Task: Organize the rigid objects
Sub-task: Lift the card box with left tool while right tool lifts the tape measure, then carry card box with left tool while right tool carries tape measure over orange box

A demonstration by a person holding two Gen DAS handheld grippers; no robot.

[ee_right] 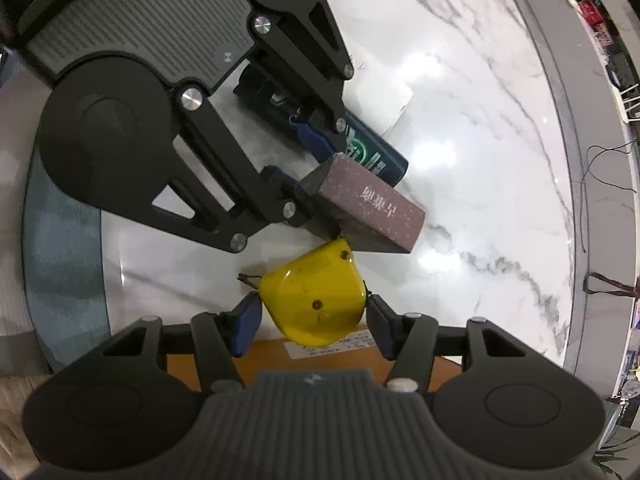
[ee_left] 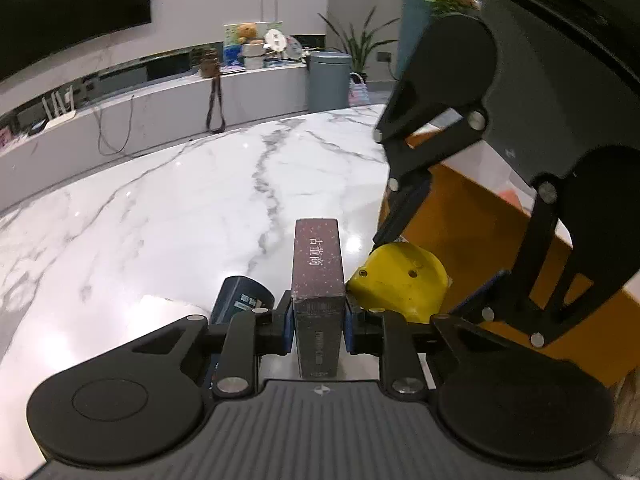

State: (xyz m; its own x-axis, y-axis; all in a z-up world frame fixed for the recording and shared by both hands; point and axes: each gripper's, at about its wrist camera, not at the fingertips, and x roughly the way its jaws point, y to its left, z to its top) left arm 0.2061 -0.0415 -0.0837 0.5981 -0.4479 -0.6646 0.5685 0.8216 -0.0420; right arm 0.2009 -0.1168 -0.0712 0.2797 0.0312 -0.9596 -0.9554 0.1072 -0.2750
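Note:
My left gripper (ee_left: pixel 319 326) is shut on a long maroon box (ee_left: pixel 318 276) with white characters, held above the marble table; the box also shows in the right wrist view (ee_right: pixel 372 204). My right gripper (ee_right: pixel 312 320) is closed on a yellow tape measure (ee_right: pixel 316 304), held over an orange cardboard box (ee_right: pixel 280 354). In the left wrist view the tape measure (ee_left: pixel 400 280) sits just right of the maroon box, almost touching it. A dark blue can (ee_left: pixel 240 300) lies on its side on the table under my left gripper, also seen in the right wrist view (ee_right: pixel 372 152).
The orange cardboard box (ee_left: pixel 480 216) stands at the table's right side. A white paper (ee_right: pixel 384 88) lies under the can. The white marble table (ee_left: pixel 180 208) stretches ahead. A grey bin (ee_left: pixel 329 80) and a cluttered counter are beyond it.

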